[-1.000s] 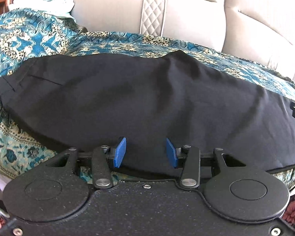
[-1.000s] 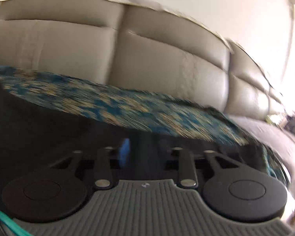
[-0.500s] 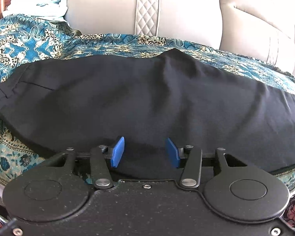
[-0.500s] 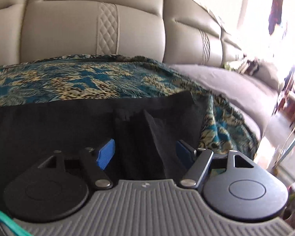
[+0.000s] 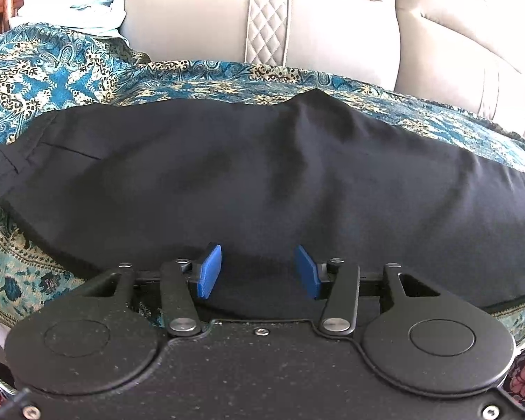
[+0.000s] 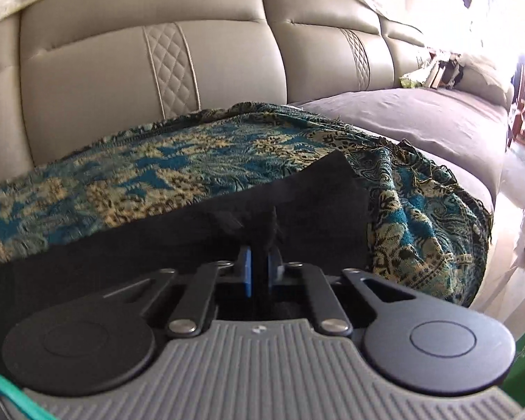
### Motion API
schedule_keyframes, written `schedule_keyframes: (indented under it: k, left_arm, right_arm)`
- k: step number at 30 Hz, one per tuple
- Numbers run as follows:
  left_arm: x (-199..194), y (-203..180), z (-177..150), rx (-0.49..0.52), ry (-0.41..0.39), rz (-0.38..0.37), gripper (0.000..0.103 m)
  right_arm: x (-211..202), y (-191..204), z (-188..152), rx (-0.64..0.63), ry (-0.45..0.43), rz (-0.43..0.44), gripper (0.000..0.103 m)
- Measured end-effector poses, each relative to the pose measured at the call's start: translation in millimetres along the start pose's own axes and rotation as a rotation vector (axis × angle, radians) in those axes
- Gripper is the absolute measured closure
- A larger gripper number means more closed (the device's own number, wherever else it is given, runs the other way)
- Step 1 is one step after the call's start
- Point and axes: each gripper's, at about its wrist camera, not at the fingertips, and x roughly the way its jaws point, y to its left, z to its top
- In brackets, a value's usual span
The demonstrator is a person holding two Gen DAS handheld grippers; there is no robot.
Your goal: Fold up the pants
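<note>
Black pants [image 5: 262,182] lie stretched left to right across a teal patterned throw [image 5: 52,70] on a sofa seat. The waistband end is at the left in the left wrist view. My left gripper [image 5: 259,271] is open, its blue pads over the near edge of the pants, holding nothing. In the right wrist view the leg end of the pants [image 6: 297,203] lies on the throw [image 6: 157,168]. My right gripper [image 6: 259,269] is shut on a pinched fold of the black fabric near that end.
The beige sofa backrest [image 5: 262,17] rises right behind the throw. A light cloth [image 5: 98,7] is piled at the back left. To the right a grey seat cushion [image 6: 420,115] runs on, with clutter at its far end and the floor [image 6: 507,210] beyond.
My right gripper swung to the pants' leg end and closed from open onto the black fabric. My left gripper stayed open and barely moved.
</note>
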Motion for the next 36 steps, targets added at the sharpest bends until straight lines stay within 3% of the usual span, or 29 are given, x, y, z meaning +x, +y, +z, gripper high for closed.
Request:
schedule_keyframes:
  k: [5,9,11,15,18,21,22,23,24,25,26,30,34,36]
  left_arm:
    - [-6,12,1,-0.038,-0.022,-0.021,0.058]
    - [-15,24,2,-0.069,-0.047,-0.019,0.058]
    - [-20,32,2,-0.087,-0.058,-0.01,0.058]
    - [-30,50,-2,-0.139,-0.061,0.007,0.058]
    - [-37,63,-8,-0.179,-0.05,0.001,0.058]
    - [-43,69,-12,-0.188,-0.046,-0.015,0.058]
    - [-43,69,-12,-0.185,-0.047,-0.023,0.057]
    - [-43,68,-11,-0.183,-0.048,-0.034,0.057]
    - [-42,67,-10,-0.184,-0.048,-0.047,0.057]
    - [-41,65,-8,-0.188,-0.047,-0.063,0.057]
    - [-40,63,-6,-0.195,-0.048,-0.079,0.057]
    - [-31,50,-1,-0.186,-0.053,-0.095,0.056]
    - [-10,46,-1,-0.184,-0.022,-0.038,0.06]
    - [-5,47,-3,-0.19,-0.01,-0.024,0.062]
  right_arm:
    - [-18,20,24,0.085,-0.003,0.103,0.096]
    - [-56,96,26,-0.042,-0.032,0.303,0.098]
    - [-80,141,12,-0.127,-0.021,0.438,0.098]
    - [-130,225,-53,-0.344,0.066,0.729,0.099]
    - [-158,256,-105,-0.497,0.096,0.836,0.099]
    - [-171,261,-134,-0.568,0.119,0.855,0.096]
    - [-172,258,-137,-0.569,0.118,0.848,0.084]
    - [-176,254,-139,-0.567,0.107,0.839,0.063]
    - [-176,248,-137,-0.564,0.094,0.834,0.056]
    - [-177,242,-135,-0.558,0.076,0.824,0.041]
    - [-177,237,-134,-0.56,0.05,0.812,0.038]
    - [-178,240,-134,-0.681,-0.025,0.796,0.037]
    - [-170,251,-144,-0.707,0.039,0.854,0.035]
    - [-173,248,-148,-0.738,0.005,0.865,0.039]
